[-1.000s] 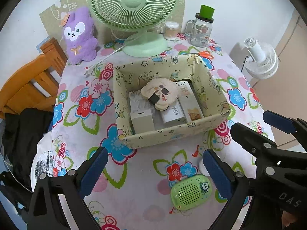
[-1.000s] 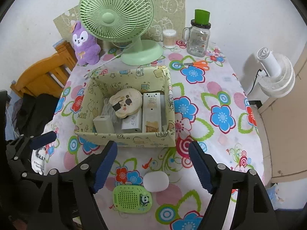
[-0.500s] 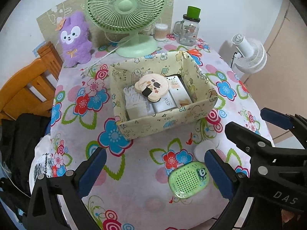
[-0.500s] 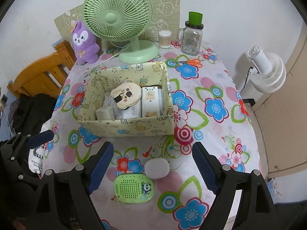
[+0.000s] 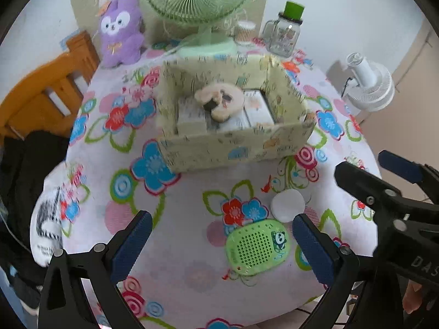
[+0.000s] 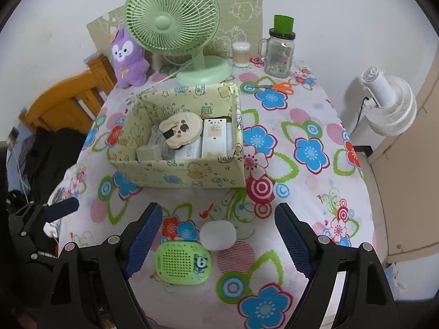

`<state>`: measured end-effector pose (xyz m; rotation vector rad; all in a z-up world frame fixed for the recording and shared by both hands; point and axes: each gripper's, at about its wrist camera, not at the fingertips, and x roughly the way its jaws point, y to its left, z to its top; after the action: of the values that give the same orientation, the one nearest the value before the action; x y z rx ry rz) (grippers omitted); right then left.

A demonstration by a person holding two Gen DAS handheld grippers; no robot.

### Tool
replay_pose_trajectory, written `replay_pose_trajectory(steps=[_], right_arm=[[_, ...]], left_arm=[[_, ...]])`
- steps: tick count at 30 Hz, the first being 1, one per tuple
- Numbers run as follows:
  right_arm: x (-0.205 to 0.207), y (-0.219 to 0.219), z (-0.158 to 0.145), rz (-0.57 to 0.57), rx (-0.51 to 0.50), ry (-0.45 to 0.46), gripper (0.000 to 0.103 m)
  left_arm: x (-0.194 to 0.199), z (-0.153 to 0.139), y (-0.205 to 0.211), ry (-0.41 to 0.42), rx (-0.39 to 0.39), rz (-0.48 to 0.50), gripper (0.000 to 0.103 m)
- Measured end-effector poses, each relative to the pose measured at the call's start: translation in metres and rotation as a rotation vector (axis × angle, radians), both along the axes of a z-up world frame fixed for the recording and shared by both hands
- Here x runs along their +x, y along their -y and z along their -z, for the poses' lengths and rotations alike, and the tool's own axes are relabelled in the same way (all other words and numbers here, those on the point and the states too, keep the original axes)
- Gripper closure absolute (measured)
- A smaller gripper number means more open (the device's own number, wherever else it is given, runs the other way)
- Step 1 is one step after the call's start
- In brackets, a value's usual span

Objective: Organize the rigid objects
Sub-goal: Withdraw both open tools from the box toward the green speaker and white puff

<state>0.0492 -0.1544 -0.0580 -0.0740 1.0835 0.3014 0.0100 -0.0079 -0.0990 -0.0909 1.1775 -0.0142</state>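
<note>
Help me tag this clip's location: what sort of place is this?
Probably a room in a home: a table under a flowered tablecloth, with a purple plush toy, a green desk fan and a wooden chair alongside.

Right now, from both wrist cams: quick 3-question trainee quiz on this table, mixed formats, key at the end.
1. True or false: the green perforated case with the panda sticker already lies inside the patterned storage box.
2. Multiple choice: the white rounded object is (A) in the box, (B) on the tablecloth touching the green case, (C) held by a gripper.
3. Fill in: the orange-handled scissors lie beside the glass ___ with the green lid.

Key
1. False: it lies on the tablecloth in front of the box.
2. B
3. mug jar

Both the right gripper and the left gripper are open and empty.
</note>
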Motion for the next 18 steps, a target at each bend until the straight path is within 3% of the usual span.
replay_pose_trajectory(steps=[5,18], right_arm=[[0.000,0.005,0.017,-0.088,-0.036,-0.011,0.017],[0.003,0.016,0.058,-0.203,-0.059,-0.059,0.017]], left_arm=[[-0.003,0.021,0.008,-0.044,-0.055,-0.050,0.000],[-0.012,0.061,0.030,-0.078,-0.035,-0.142,0.000]])
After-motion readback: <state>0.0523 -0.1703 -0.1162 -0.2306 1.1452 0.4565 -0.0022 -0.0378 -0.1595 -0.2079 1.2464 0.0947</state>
